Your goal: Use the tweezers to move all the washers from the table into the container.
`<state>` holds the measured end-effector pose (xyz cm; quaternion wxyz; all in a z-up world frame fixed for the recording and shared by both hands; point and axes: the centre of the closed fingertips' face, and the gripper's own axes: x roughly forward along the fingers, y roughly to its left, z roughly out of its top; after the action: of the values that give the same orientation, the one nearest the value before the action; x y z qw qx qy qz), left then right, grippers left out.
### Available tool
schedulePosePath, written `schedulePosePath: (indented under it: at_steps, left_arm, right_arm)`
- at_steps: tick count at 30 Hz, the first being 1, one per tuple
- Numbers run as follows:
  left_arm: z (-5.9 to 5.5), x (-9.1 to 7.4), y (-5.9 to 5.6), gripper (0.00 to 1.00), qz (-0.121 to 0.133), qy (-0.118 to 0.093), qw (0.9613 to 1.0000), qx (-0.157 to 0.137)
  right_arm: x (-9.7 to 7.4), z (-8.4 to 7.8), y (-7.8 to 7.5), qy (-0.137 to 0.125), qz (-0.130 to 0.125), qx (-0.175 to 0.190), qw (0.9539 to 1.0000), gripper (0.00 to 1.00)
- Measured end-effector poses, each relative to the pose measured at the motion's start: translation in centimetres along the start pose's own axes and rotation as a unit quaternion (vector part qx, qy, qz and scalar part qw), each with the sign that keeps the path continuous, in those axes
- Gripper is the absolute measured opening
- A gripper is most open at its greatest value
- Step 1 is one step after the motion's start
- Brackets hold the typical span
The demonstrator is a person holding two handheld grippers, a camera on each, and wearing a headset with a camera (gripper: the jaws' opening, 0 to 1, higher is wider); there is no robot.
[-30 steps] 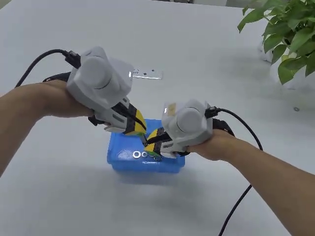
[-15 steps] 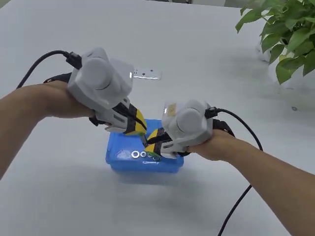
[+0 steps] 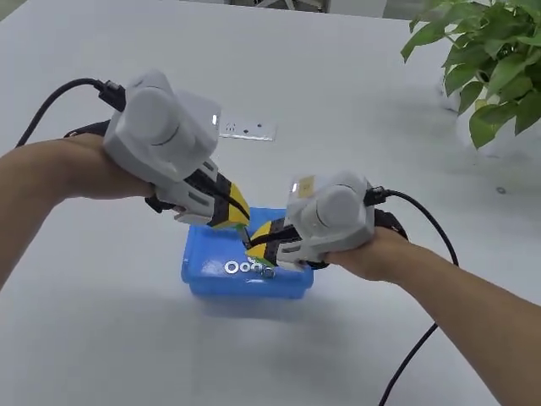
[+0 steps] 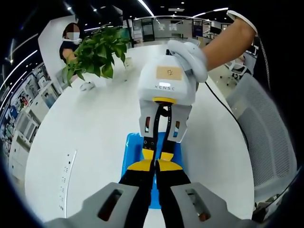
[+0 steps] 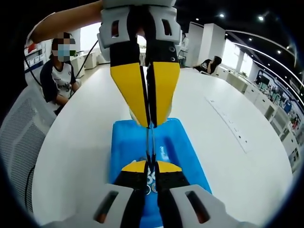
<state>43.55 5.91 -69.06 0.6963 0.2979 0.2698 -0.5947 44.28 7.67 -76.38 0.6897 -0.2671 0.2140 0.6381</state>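
Over the blue container on the white surface, both grippers met nose to nose. The left gripper came in from the upper left in the head view, the right gripper from the right, tips almost touching.

Right gripper view: the right gripper had its jaws pressed together on a thin metal strip, the tweezers, which ran straight up into the yellow tips of the left gripper. Those jaws were also closed down to a slit, apparently pinching the far end of the tweezers; the strip is too thin to be sure of contact.

Left gripper view: the left gripper had its jaws pressed together, with the right gripper just beyond them and the container underneath.

Washers: a short row of them lay inside the container near its front wall, below the right gripper's tips.

A power strip lay further back on the surface and a potted plant stood at the far right, both well apart from the container.
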Motion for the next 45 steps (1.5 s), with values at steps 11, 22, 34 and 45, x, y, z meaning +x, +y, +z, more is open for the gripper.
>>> schedulePosePath:
  at_steps: [11,22,34,45]
  left_arm:
    - [0.3,-2.0,-0.8,0.05,0.013,0.001,0.9999,0.009]
    - [1.5,-3.5,-2.3,0.06,0.027,-0.003,0.9993,0.026]
    - [2.3,-5.3,-4.5,0.14,0.053,-0.014,0.998,0.031]
    - [2.6,-7.1,-6.3,0.27,0.084,-0.055,0.9949,0.006]
  right_arm:
    - [-1.6,1.7,0.8,-0.017,-0.009,-0.004,0.9998,0.05]
    - [-3.4,3.3,2.0,-0.006,-0.02,-0.016,0.9997,0.04]
    - [-4.7,4.9,3.8,0.012,-0.026,-0.038,0.9989,0.04]
    - [-5.6,5.0,5.2,0.04,-0.024,-0.056,0.9974,0.04]
